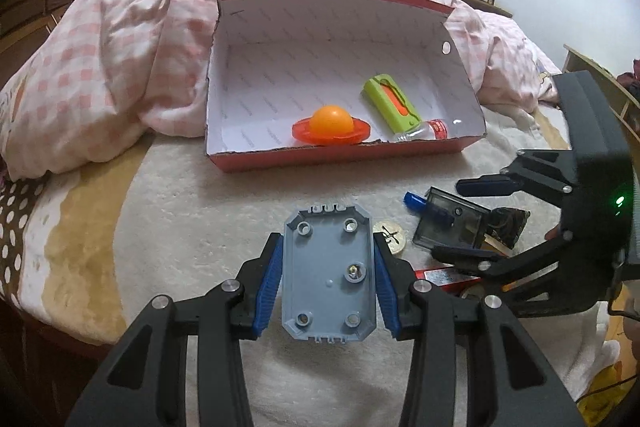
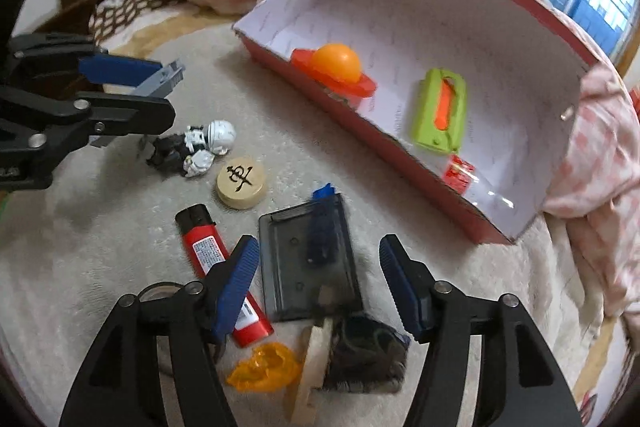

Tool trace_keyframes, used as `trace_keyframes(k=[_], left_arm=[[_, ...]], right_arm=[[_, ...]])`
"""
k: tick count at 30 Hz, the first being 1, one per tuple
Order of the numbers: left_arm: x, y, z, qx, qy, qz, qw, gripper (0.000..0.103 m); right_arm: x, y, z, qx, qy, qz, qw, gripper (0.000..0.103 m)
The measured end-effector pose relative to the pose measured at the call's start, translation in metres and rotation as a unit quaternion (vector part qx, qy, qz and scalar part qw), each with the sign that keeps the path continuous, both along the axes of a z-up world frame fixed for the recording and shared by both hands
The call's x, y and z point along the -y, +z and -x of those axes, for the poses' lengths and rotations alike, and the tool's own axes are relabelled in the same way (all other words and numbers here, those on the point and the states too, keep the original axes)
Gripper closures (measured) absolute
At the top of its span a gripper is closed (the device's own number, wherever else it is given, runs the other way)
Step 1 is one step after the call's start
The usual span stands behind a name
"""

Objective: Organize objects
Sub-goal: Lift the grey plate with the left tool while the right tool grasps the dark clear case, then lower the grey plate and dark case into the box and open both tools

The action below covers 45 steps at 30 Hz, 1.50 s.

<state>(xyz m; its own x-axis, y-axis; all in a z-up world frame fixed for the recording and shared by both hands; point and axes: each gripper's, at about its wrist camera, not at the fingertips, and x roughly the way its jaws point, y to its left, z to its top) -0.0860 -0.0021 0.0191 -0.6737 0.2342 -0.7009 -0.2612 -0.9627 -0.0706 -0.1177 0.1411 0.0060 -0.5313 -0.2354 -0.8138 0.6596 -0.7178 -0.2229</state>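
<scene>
My left gripper (image 1: 328, 245) is shut on a grey plastic plate (image 1: 329, 291) with clipped corners and holds it flat above the cream blanket. The right wrist view has that gripper (image 2: 134, 83) at the left with the plate's edge (image 2: 166, 79) sticking out. My right gripper (image 2: 319, 247) stands open over a smoky clear case (image 2: 292, 267) with a blue piece (image 2: 322, 231) lying on it; its pads do not touch it. Behind stands an open red box (image 1: 344, 151) holding an orange ball on a red disc (image 1: 331, 125), a green holder (image 1: 392, 103) and a small bottle (image 1: 424, 131).
Loose on the blanket lie a wooden chess piece (image 2: 241, 181), a red lighter (image 2: 212, 255), a black-and-white toy figure (image 2: 196, 147), an orange translucent piece (image 2: 266, 367), a wooden block (image 2: 316, 359) and a dark bundle (image 2: 368, 355). A pink checked quilt (image 1: 120, 47) is piled behind the box.
</scene>
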Motion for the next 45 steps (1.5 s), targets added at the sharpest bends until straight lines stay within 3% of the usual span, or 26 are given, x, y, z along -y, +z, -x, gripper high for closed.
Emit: trace_keyframes(k=[2, 3, 4, 6, 21, 28, 45], left_arm=[[-0.001, 0.0, -0.001, 0.0, -0.002, -0.001, 1.0, 0.061], [-0.001, -0.001, -0.001, 0.001, -0.002, -0.001, 1.0, 0.061], [-0.001, -0.001, -0.001, 0.001, -0.003, -0.002, 1.0, 0.061], [-0.001, -0.001, 0.0, 0.001, -0.004, -0.002, 1.0, 0.061], [-0.006, 0.006, 0.0, -0.007, -0.001, -0.007, 0.9999, 0.061], [-0.008, 0.012, 0.004, -0.013, 0.004, -0.011, 0.9998, 0.061], [-0.018, 0.041, 0.053, -0.048, 0.017, -0.007, 0.9987, 0.061]], right_arm=[[0.001, 0.001, -0.002, -0.002, 0.001, 0.009, 1.0, 0.06], [-0.001, 0.004, -0.004, -0.011, -0.004, 0.015, 1.0, 0.076], [-0.004, 0.009, -0.004, -0.013, -0.008, 0.028, 0.999, 0.081], [-0.013, 0.017, -0.003, -0.012, -0.022, 0.058, 0.998, 0.084], [-0.037, 0.03, -0.016, -0.001, -0.069, 0.138, 0.988, 0.085], [-0.047, 0.043, -0.022, -0.008, -0.092, 0.19, 0.977, 0.085], [-0.062, 0.067, 0.009, -0.026, -0.127, 0.239, 0.962, 0.085]])
